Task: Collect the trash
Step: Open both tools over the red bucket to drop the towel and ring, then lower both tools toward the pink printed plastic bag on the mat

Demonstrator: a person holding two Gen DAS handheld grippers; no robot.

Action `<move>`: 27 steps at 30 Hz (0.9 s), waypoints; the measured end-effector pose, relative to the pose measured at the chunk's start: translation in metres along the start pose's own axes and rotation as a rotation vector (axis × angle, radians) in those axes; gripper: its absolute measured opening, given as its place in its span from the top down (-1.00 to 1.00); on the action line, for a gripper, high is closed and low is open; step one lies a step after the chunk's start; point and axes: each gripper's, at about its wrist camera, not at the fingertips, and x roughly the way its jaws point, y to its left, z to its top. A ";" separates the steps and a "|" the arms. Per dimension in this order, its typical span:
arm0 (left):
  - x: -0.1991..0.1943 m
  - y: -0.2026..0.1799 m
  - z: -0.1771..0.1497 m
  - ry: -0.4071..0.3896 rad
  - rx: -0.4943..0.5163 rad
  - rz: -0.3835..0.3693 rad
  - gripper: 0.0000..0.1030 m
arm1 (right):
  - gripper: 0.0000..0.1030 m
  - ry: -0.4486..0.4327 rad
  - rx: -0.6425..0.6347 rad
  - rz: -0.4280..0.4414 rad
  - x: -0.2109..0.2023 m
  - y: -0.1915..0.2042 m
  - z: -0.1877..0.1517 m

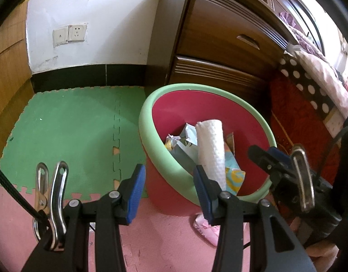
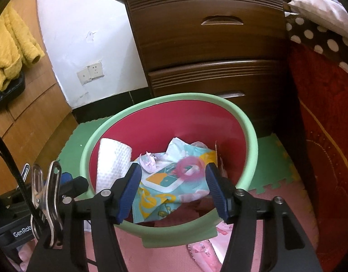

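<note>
A red bin with a pale green rim (image 2: 251, 136) stands on the foam mat before a wooden dresser. Inside lie a white embossed paper roll (image 2: 112, 158), a teal and yellow printed wrapper (image 2: 160, 185) and crumpled scraps. My right gripper (image 2: 172, 176) is open above the bin's near side. A blurred pink ring (image 2: 189, 166) hangs loose in the air between its blue pads, touching neither. My left gripper (image 1: 170, 192) is open with nothing gripped; the bin's rim (image 1: 165, 156) and outer wall lie beyond its fingers, and the paper roll (image 1: 211, 149) stands past its right finger.
A dark wooden dresser (image 2: 208, 45) rises just behind the bin. A red cloth and a dotted cover (image 2: 321, 113) hang on the right. A pink wrapper (image 2: 205, 249) lies on the pink mat by the bin's base. Green mat (image 1: 72, 131) spreads to the left, toward the wall.
</note>
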 end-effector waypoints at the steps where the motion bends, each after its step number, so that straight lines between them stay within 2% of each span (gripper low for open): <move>1: 0.000 0.000 0.000 -0.001 0.001 -0.001 0.10 | -0.16 -0.003 0.002 0.001 -0.001 0.000 0.000; 13: -0.014 -0.004 -0.017 0.007 0.030 0.002 0.10 | -0.16 -0.035 0.022 0.035 -0.041 -0.003 -0.018; 27: -0.027 -0.012 -0.068 0.050 0.056 -0.006 0.10 | -0.16 0.004 0.065 0.043 -0.095 -0.022 -0.067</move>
